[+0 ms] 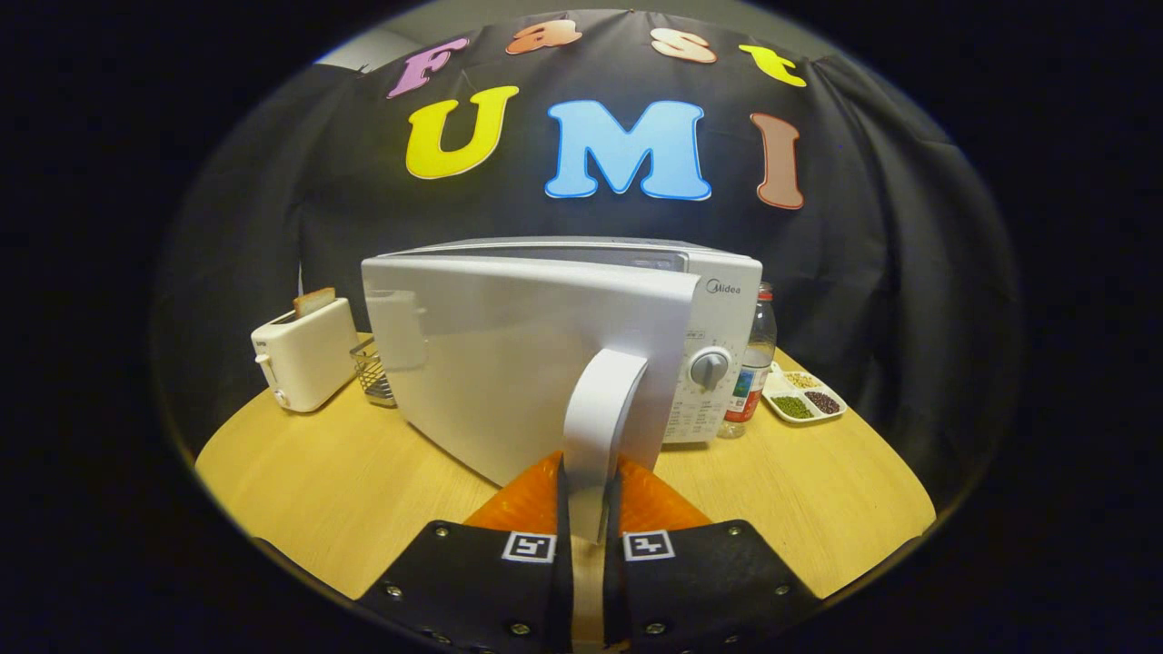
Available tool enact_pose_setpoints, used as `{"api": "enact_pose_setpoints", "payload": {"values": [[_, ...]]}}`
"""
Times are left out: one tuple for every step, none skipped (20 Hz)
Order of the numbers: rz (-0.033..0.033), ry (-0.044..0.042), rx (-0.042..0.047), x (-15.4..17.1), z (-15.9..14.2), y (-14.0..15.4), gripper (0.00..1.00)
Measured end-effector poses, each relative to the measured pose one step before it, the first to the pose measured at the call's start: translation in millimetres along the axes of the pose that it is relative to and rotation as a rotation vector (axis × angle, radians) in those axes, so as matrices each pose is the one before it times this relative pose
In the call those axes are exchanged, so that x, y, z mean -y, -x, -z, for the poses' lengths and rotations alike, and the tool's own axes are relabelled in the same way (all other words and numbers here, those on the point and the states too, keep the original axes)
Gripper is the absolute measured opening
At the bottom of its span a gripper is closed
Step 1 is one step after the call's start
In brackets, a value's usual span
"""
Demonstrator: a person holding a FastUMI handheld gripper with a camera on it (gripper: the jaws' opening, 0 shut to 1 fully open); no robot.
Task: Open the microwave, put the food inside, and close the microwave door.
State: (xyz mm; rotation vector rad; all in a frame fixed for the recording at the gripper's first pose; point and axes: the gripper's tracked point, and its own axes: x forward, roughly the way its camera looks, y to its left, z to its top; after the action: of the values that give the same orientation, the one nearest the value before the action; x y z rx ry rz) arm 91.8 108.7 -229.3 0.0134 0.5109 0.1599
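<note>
A white microwave [718, 300] stands on the round wooden table [309, 490]. Its door [491, 363] is swung partly out toward me, hinged on the left side. The door's white handle [600, 427] runs down between my gripper's [589, 495] two orange fingers [527, 500], which press on it from both sides. The oven's inside is hidden behind the door. The control panel with its grey dial [710, 368] shows to the right of the door.
A white toaster [304, 354] with a slice of bread stands left of the microwave, a wire basket [374, 372] beside it. To the right stand a plastic bottle [754, 363] and a divided tray [804, 395] of beans.
</note>
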Motion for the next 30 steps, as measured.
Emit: {"api": "enact_pose_setpoints", "payload": {"values": [[-0.00901, 0.00121, -0.0061, -7.5, 2.83, 7.31, 0.14], [-0.00889, 0.00482, -0.00431, -7.78, 2.51, 6.64, 0.17], [-0.0122, 0.00758, -0.00517, -7.06, 3.19, 6.91, 0.18], [-0.00999, 0.01239, -0.00102, -7.45, 1.77, 5.72, 0.2], [-0.00718, 0.01604, 0.00666, -7.41, -1.15, 7.24, 0.21], [-0.00463, 0.01869, 0.00753, -6.24, -1.29, 6.31, 0.22], [-0.00411, 0.01846, 0.00485, -6.48, 0.55, 6.75, 0.22], [-0.00552, 0.0147, 0.00367, -6.31, -0.42, 4.63, 0.22], [-0.00775, 0.00884, -0.00118, -7.32, 2.09, 4.82, 0.23], [-0.00892, 0.00321, -0.00178, -6.86, 0.21, 4.63, 0.23], [-0.00751, 0.00086, 0.00007, -7.36, 0.76, 3.95, 0.23], [-0.00663, 0.00172, -0.00047, -7.05, 0.31, 4.45, 0.23], [-0.00775, 0.00204, 0.00133, -8.78, 1.67, 3.05, 0.23], [-0.00921, 0.00358, 0.00024, -8.9, 0.48, 3.68, 0.23], [-0.01086, 0.00531, -0.0022, -9.37, 1.79, 3.0, 0.23], [-0.01256, 0.00602, -0.00151, -10.0, 2.0, 3.46, 0.23], [-0.01403, 0.00531, -0.00424, -11.26, 3.68, 2.61, 0.23], [-0.01561, 0.00376, -0.00415, -9.72, 2.55, 2.11, 0.23], [-0.0172, 0.00031, -0.00532, -11.99, 2.53, 1.54, 0.23], [-0.01983, 0.00153, -0.00383, -11.27, 1.83, 1.77, 0.23], [-0.01998, 0.00178, -0.00925, -12.37, 3.26, 0.85, 0.23], [-0.02158, 0.00254, -0.00561, -11.48, 1.44, 1.73, 0.23], [-0.02554, 0.0024, -0.00331, -11.2, 0.1, -0.49, 0.23], [-0.02959, 0.00442, -0.00031, -12.08, -0.95, 0.51, 0.23], [-0.0233, 0.01133, -0.00264, -9.93, -0.61, 2.41, 0.23], [-0.03695, 0.00201, -0.00391, -9.53, -1.2, 0.85, 0.23], [-0.05853, -0.01812, -0.00303, -11.44, 1.06, 0.91, 0.23], [-0.068, -0.02459, -0.02034, -12.9, 2.24, 2.86, 0.25], [-0.04549, -0.01035, -0.01451, -11.76, 1.45, 3.4, 0.26], [-0.0303, 0.00479, 0.00115, -6.98, -2.76, 7.92, 0.3]]}}
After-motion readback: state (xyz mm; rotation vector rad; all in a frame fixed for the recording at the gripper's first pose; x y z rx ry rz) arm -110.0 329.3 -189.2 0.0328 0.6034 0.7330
